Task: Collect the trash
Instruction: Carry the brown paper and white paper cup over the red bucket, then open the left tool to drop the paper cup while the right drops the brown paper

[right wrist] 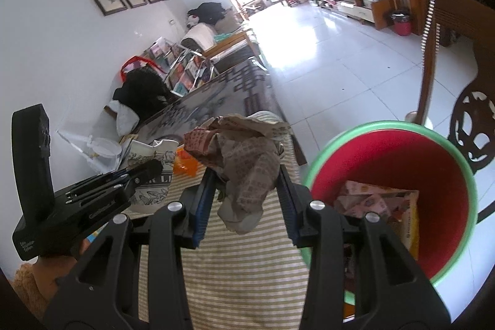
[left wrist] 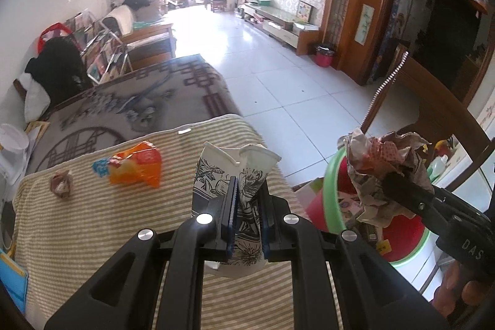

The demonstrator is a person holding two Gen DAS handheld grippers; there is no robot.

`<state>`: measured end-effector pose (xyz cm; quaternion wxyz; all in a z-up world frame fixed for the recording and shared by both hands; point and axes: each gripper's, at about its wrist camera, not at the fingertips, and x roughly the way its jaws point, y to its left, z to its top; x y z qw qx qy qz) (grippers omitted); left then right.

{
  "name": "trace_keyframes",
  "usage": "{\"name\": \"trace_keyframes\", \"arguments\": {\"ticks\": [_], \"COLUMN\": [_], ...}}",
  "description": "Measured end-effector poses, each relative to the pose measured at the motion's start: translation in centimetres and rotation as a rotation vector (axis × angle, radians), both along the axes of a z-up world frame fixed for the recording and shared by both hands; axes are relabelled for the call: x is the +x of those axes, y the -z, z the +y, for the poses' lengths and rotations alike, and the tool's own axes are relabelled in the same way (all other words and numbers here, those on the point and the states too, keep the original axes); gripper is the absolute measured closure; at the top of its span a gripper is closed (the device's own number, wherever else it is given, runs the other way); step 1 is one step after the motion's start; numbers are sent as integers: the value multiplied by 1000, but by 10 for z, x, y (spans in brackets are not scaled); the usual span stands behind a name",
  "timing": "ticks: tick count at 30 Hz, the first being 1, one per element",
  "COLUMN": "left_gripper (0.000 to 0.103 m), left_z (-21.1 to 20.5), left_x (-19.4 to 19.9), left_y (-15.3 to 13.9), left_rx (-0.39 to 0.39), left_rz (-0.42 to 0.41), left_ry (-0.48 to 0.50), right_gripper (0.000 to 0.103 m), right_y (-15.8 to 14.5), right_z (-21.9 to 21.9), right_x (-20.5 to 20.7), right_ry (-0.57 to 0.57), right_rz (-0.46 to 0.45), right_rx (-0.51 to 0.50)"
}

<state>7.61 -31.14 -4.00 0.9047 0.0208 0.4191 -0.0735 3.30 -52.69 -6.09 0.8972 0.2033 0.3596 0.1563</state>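
My left gripper (left wrist: 247,190) is shut on a crushed white paper cup (left wrist: 230,169) with dark printed drawings, held over the striped cloth (left wrist: 92,221). My right gripper (right wrist: 246,172) is shut on a crumpled wad of brown printed paper (right wrist: 247,150), held next to the rim of a red bin (right wrist: 433,163) with a green rim; the wad (left wrist: 383,169) also shows in the left wrist view, over the bin (left wrist: 332,190). An orange snack wrapper (left wrist: 136,167) and a small brown crumpled scrap (left wrist: 62,184) lie on the cloth.
The bin holds pink and yellow packets (right wrist: 377,203). A patterned grey cover (left wrist: 130,104) lies beyond the striped cloth. A wooden chair (right wrist: 448,51) stands right of the bin. White tiled floor (left wrist: 278,73) stretches behind.
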Motion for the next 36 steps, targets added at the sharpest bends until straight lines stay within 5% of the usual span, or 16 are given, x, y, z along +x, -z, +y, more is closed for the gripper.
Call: {"name": "trace_keyframes", "arguments": {"ticks": [36], "left_gripper": [93], "left_z": [-162], "left_x": [15], "left_y": [39], "left_rx": [-93], "left_rz": [163], "left_ry": [376], "right_gripper": [64], "right_y": [22], "right_z": [-145], "right_x": [-50], "right_ry": [360], "right_rz": [74], "right_rx": [21]}}
